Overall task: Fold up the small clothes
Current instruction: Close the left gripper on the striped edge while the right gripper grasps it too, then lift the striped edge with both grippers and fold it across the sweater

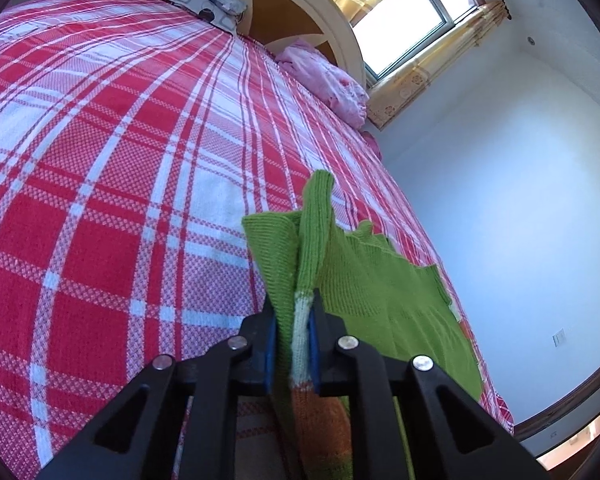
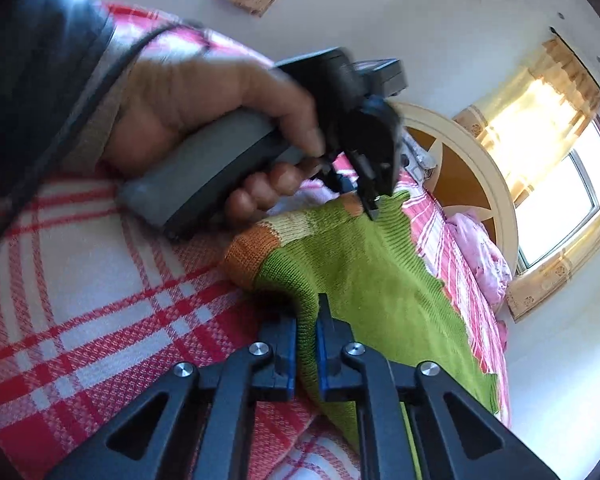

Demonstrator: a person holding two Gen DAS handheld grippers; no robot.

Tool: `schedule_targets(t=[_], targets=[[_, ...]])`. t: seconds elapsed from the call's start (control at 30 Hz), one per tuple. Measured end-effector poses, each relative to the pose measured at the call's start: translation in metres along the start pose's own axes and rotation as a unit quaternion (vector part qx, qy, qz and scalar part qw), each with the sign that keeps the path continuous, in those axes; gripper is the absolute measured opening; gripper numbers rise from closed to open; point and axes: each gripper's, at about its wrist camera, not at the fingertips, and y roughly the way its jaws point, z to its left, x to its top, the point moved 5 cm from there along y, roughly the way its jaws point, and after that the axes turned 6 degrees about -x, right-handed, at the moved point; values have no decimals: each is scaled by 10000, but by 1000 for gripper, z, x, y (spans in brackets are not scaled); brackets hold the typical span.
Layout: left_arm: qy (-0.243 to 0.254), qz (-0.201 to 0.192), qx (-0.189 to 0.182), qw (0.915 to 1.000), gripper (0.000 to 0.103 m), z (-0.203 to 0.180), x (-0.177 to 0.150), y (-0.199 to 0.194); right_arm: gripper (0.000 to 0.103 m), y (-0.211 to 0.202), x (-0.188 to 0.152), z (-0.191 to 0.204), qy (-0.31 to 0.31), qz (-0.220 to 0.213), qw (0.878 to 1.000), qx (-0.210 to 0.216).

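From the left wrist, the left gripper [image 1: 293, 344] is pinching the green sweater [image 1: 364, 280] by its striped cuff, lifting it off the bed [image 1: 100, 160] to fold. From the right wrist, the right gripper [image 2: 305, 354] is clamping another edge; no writing is showing

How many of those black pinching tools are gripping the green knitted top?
2. The left gripper pinches the green knitted top at a striped edge. The right gripper clamps a green fold nearer the camera, across the top from it.
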Motion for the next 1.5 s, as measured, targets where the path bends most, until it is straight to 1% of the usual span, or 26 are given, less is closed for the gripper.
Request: schedule_targets(t=[0.2, 0.3, 0.4, 0.47, 0.5, 0.57, 0.7, 0.8, 0.87, 1.0, 1.13, 1.17, 1.23, 1.33, 1.5], targets=[[-159, -94, -83, 9998, 13, -4, 1, -7, 6, -9, -1, -26, 806, -118, 9957, 439], [-526, -172, -229, 9982, 13, -4, 2, -8, 6, -10, -3, -45, 1244, -173, 9901, 632], [-804, -260, -210, 9962, 13, -8, 3, -6, 6, -13, -7, -63, 1566, -227, 9846, 743], [-888, -346, -310, 9950, 13, -15, 6, -7, 6, -14, -9, -74, 1737, -247, 9813, 799], [-920, -396, -399, 9942, 13, -21, 8, -7, 6, -14, -10, -82, 1864, -281, 9782, 875], [-918, -466, -452, 9937, 13, -31, 12, -8, 6, -16, -15, -99, 2213, -313, 9691, 1047], [-748, -536, -494, 9945, 13, -59, 20, -5, 6, -14, -23, -127, 2632, -426, 9575, 1102], [-672, -548, -583, 9945, 13, -78, 25, 0, 6, -12, -32, -146, 2965, -461, 9464, 1197], [-593, -551, -601, 9949, 13, -90, 29, 7, 6, -13, -44, -157, 3197, -482, 9378, 1262], [-462, -468, -690, 9954, 13, -121, 32, 25, 6, -8, -68, -181, 3648, -437, 9201, 1358], [-223, -363, -697, 9967, 13, -148, 31, 42, 5, -7, -91, -204, 4153, -415, 8968, 1465], [-197, -335, -701, 9968, 13, -154, 30, 47, 5, -9, -98, -210, 4296, -421, 8895, 1500], [-177, -271, -731, 9968, 13, -164, 28, 57, 5, -11, -110, -220, 4495, -422, 8796, 1495], [-87, -194, -749, 9970, 13, -176, 26, 71, 5, -11, -125, -234, 4699, -378, 8691, 1500], [73, 21, -818, 9966, 13, -200, 21, 97, 5, -18, -149, -249, 4830, -292, 8620, 1512]])
